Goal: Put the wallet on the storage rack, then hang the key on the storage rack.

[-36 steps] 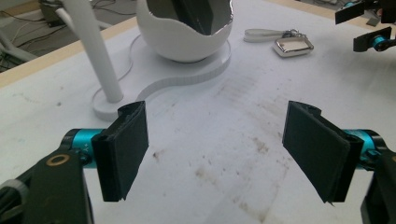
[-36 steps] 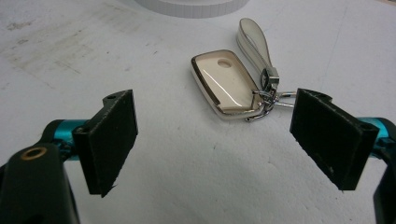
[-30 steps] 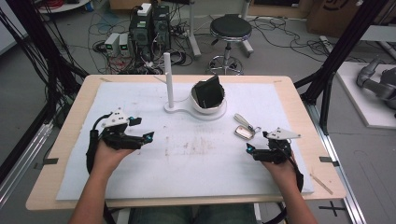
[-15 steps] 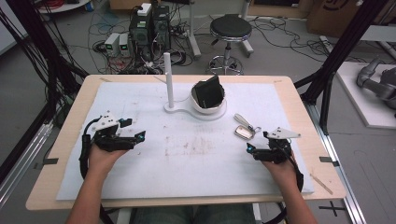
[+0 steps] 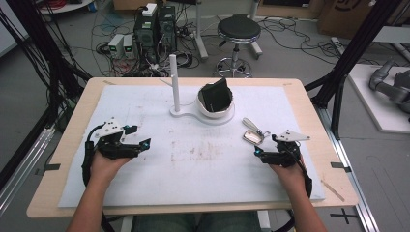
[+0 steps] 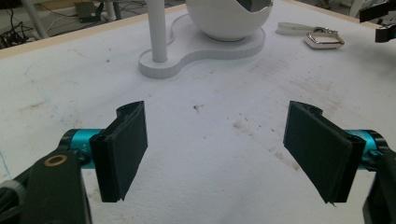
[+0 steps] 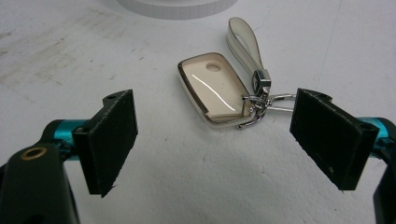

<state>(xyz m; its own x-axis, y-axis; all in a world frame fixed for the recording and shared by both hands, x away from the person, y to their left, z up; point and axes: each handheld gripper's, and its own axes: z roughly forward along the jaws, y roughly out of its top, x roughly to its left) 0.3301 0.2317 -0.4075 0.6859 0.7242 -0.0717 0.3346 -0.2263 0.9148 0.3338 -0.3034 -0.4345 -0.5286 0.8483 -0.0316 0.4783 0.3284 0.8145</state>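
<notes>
Left gripper (image 5: 138, 137) now further out toward the table's left side than half a second back, black jaws spread wide over bare sheet, gripping nothing; a retreat that leaves the work to the other hand, most likely. Right gripper (image 5: 263, 145) unmoved over the same span, jaws likewise wide apart and empty, aimed at the key fob (image 7: 214, 89), which lies flat on the white sheet (image 5: 203, 169) just ahead of the pads and between their lines, untouched. Probably the moment before a reach and pinch on it. Fob: rounded rectangle, glossy cream face in a thin polished metal rim, small oval hole near its far end, a bright metal clasp (image 7: 258, 100) at the near corner joined to a cream loop strap (image 7: 243, 35), smooth and leathery in look. Pads: matte black, flat, rubbery. Sheet: chalky white, scuffed with brownish marks. Farther off, a white stand (image 5: 200, 115) with slim upright post (image 5: 174, 82) and an egg-like cup (image 5: 216, 105) holding something dark.
</notes>
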